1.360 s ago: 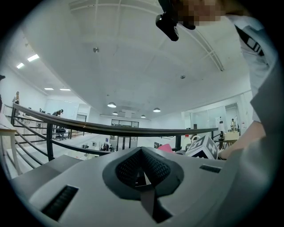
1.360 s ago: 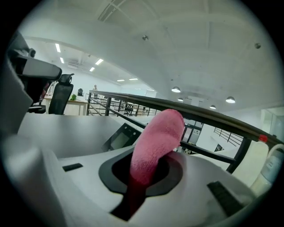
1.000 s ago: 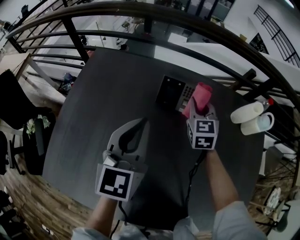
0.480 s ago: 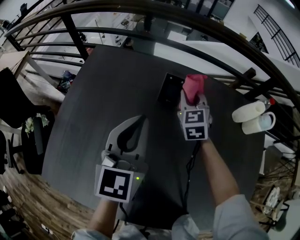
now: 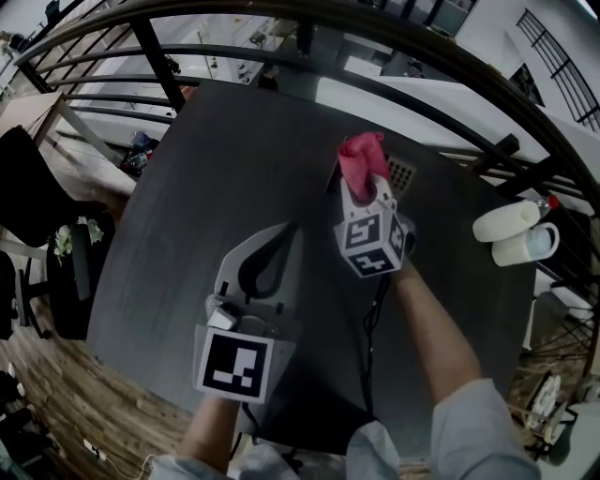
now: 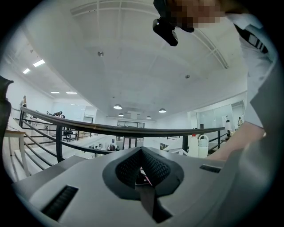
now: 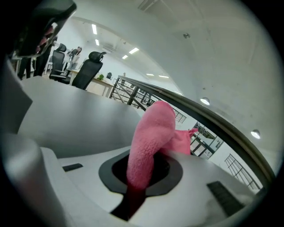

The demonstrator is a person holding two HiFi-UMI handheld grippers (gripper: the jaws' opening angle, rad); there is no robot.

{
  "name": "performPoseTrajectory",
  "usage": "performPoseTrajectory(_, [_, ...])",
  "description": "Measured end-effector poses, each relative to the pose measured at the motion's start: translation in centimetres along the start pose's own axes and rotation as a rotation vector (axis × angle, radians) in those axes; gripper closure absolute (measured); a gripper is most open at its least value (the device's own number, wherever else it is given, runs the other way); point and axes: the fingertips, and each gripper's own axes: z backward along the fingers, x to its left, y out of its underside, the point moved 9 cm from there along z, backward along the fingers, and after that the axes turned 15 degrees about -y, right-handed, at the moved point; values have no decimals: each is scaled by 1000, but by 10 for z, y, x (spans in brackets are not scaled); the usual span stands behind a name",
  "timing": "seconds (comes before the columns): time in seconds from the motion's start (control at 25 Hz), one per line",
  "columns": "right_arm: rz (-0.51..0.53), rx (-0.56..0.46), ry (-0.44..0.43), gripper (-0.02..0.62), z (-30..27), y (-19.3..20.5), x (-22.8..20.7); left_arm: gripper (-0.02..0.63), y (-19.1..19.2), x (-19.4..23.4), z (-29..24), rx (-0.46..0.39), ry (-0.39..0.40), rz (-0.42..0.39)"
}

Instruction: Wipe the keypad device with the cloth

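I have the dark table (image 5: pixel 187 187) filling most of my head view, with a curved railing (image 5: pixel 281 19) running just past its far edge, so there is little room beyond the work. The left half and the near middle of the table are bare and give me plenty of space to move. My left gripper (image 5: pixel 284 232) hovers over the near middle, its jaws brought together on nothing. My right gripper (image 5: pixel 364 189) is up toward the far edge, clamped tight on the pink cloth (image 7: pixel 151 137), which bulges out of the jaws in a fuzzy wad. The keypad device (image 5: pixel 401 173) lies under that wad near the far edge. Only its pale grid of keys shows, and I think the cloth touches it, though I cannot be sure. Two white cups (image 5: pixel 511 234) sit at the right edge.
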Motion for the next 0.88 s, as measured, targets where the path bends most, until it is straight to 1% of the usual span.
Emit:
performPoseTrajectory(0.12, [63, 37, -65, 565, -4, 2, 13, 603, 1, 2, 1, 3, -4, 3])
performPoseTrajectory(0.24, [77, 65, -119, 565, -4, 9, 21, 603, 4, 2, 2, 10, -4, 6])
performPoseTrajectory(0.4, [75, 97, -149, 565, 3, 20, 25, 603, 4, -1, 2, 10, -4, 11])
performPoseTrajectory(0.64, [36, 133, -156, 565, 18, 43, 27, 603, 4, -5, 2, 9, 2, 15])
performPoseTrajectory(0.76, [-20, 138, -151, 565, 28, 56, 23, 603, 5, -8, 3, 7, 8, 16])
performPoseTrajectory(0.88, [-82, 136, -122, 565, 39, 63, 18, 603, 5, -7, 5, 6, 12, 19])
